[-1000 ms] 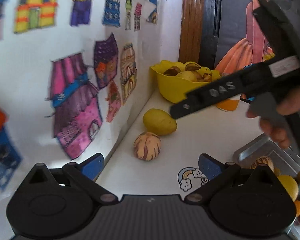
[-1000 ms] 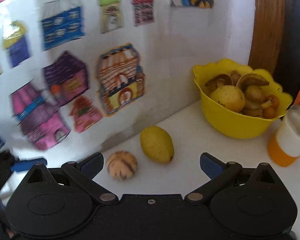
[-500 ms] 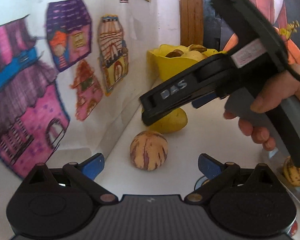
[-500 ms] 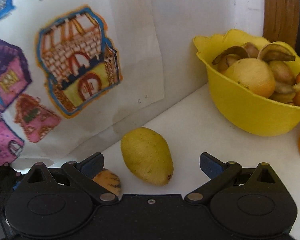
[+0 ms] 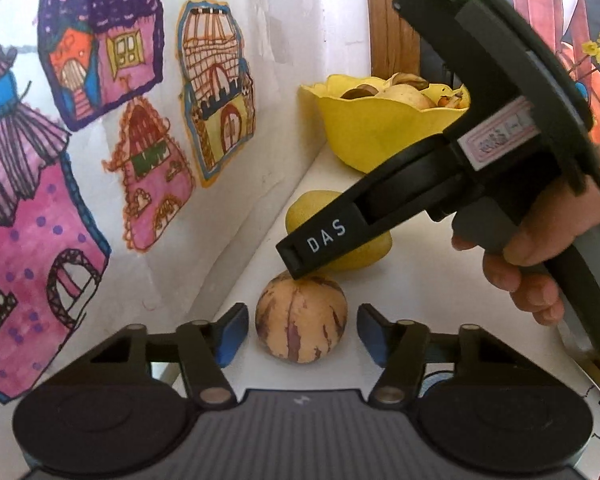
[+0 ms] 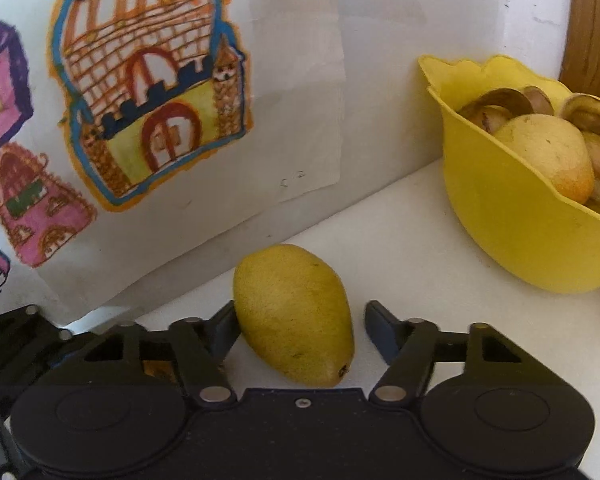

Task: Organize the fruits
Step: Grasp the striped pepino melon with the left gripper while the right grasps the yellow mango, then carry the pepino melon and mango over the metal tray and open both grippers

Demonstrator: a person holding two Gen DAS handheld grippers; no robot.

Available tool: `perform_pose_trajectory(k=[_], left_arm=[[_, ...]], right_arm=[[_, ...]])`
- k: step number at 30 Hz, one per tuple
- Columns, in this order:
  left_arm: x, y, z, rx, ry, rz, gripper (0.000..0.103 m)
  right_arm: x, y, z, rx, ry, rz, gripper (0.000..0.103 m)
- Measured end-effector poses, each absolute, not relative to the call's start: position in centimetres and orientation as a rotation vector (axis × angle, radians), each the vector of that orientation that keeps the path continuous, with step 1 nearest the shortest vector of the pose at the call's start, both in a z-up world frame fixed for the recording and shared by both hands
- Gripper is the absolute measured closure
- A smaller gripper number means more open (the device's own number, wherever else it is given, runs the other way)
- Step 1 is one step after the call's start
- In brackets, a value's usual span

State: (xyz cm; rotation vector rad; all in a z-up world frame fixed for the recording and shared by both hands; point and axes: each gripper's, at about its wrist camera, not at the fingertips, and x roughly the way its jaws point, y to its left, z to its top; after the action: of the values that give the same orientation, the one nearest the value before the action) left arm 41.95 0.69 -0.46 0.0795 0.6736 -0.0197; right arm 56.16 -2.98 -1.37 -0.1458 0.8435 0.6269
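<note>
Left wrist view: the left gripper stands wide, holding nothing, with the round cream purple-striped fruit between its blue pads, neither touching. Close squarely across its widest part. The right tool's black body hides much of the fruit beyond.

Right wrist view: the right gripper brackets the yellow oval mango-like fruit, the left pad seemingly touching; its grip is unconfirmed. Centre before squeezing. The yellow scalloped plastic bowl is cut off at right.
</note>
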Motion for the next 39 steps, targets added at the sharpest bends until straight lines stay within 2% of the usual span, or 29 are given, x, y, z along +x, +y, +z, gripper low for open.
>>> perform_pose_trajectory(k=[1,11,21,33,39], left_arm=[[42.1,0.7,-0.6,0.08,0.677,-0.023,0.048],[40.2,0.5,-0.8,0.071,0.697,-0.048,0.05],[35.0,-1.1,0.7,0.07,0.686,-0.117,0.05],[33.4,-6.8,4.9,0.037,0.628,-0.201,0.05],[34.1,-11.2,5.9,0.032,0.617,-0.273,0.05]], right_arm=[[55.8,-3.0,-1.3,-0.146,0.841,0.635,0.046],[53.4,-4.5,-0.7,-0.137,0.868,0.623,0.047],[48.1,-11.0,2.1,-0.106,0.838,0.619,0.047],[42.0,-22.1,7.7,-0.069,0.745,0.51,0.047],[40.3,-27.3,7.5,-0.062,0.715,0.409,0.047]])
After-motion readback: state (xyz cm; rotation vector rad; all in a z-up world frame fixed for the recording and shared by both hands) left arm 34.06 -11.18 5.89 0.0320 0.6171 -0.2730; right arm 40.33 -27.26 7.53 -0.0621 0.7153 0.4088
